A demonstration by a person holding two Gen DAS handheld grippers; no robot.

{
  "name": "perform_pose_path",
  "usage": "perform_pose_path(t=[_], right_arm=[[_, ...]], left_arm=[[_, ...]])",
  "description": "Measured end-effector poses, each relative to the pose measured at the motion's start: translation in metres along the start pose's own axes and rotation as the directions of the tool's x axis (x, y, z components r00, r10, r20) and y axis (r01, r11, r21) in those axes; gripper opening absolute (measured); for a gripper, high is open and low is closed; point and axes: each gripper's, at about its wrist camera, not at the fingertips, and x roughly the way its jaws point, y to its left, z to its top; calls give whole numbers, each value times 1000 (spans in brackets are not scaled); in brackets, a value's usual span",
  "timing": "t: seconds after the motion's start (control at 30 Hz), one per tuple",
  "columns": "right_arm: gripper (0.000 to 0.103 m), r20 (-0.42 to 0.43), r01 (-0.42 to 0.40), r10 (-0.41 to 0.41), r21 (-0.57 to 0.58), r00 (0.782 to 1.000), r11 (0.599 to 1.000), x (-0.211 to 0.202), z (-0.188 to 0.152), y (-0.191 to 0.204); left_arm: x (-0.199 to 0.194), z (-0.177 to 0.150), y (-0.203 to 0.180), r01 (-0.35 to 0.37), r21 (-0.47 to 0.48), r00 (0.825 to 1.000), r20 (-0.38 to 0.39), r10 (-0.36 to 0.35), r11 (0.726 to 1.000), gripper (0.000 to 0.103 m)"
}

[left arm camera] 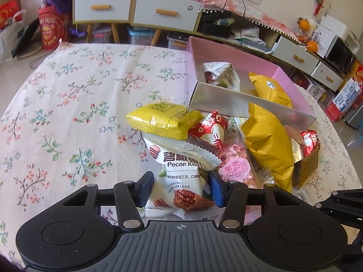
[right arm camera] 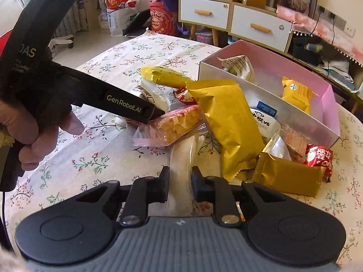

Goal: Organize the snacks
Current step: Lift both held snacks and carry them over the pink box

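The left tool (left arm camera: 179,187) is gripping a white pecan kernel packet (left arm camera: 181,176), its blue pads pressing the packet's narrow middle from both sides. The packet is lying on the floral-cloth counter (left arm camera: 68,102) at the near edge of the snack pile, just below a yellow snack packet (left arm camera: 163,117) and a red-and-white wrapper (left arm camera: 209,129). The right tool (right arm camera: 180,182) is clamping a pale translucent packet (right arm camera: 181,158) between its closed fingers (contents cannot be told). That packet is running forward from the tool, its far end tucked under a pink-wrapped cake bar (right arm camera: 172,124) and beside a long gold pouch (right arm camera: 229,122). The pink box (right arm camera: 326,104) is standing behind the pile, already containing a yellow packet (right arm camera: 296,93) and a white one (right arm camera: 238,66). A person's hand (right arm camera: 34,140) is holding the left tool's handle.
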Motion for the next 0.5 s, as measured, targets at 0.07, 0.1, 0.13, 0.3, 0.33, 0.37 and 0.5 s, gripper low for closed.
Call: perform_pose_path(t=[0.07, 0.1, 0.13, 0.3, 0.33, 0.37, 0.5], right_arm=[[17, -9, -6, 6, 10, 1000, 1000, -3, 0, -1], [17, -11, -5, 5, 11, 1000, 1000, -4, 0, -1], [17, -14, -4, 4, 12, 1000, 1000, -6, 0, -1], [17, -13, -13, 13, 34, 1000, 999, -18, 1, -6], [17, -9, -13, 13, 36, 1000, 999, -21, 1, -6], [17, -5, -12, 12, 39, 1000, 999, -23, 1, -6], [17, 3, 2, -2, 59, 1000, 998, -29, 2, -10]], left_arm=[[-2, 0, 1, -1, -7, 1000, -13, 1, 1000, 50], [-3, 0, 1, -2, -11, 1000, -19, 2, 1000, 50], [-4, 0, 2, -1, -15, 1000, -25, 1, 1000, 50], [-12, -2, 6, 11, -44, 999, -47, -13, 999, 49], [-14, -2, 7, 11, -47, 999, -48, -13, 999, 49], [-17, -2, 7, 12, -49, 999, -50, -15, 999, 49], [-26, -5, 10, 21, -58, 998, -59, -24, 998, 49]])
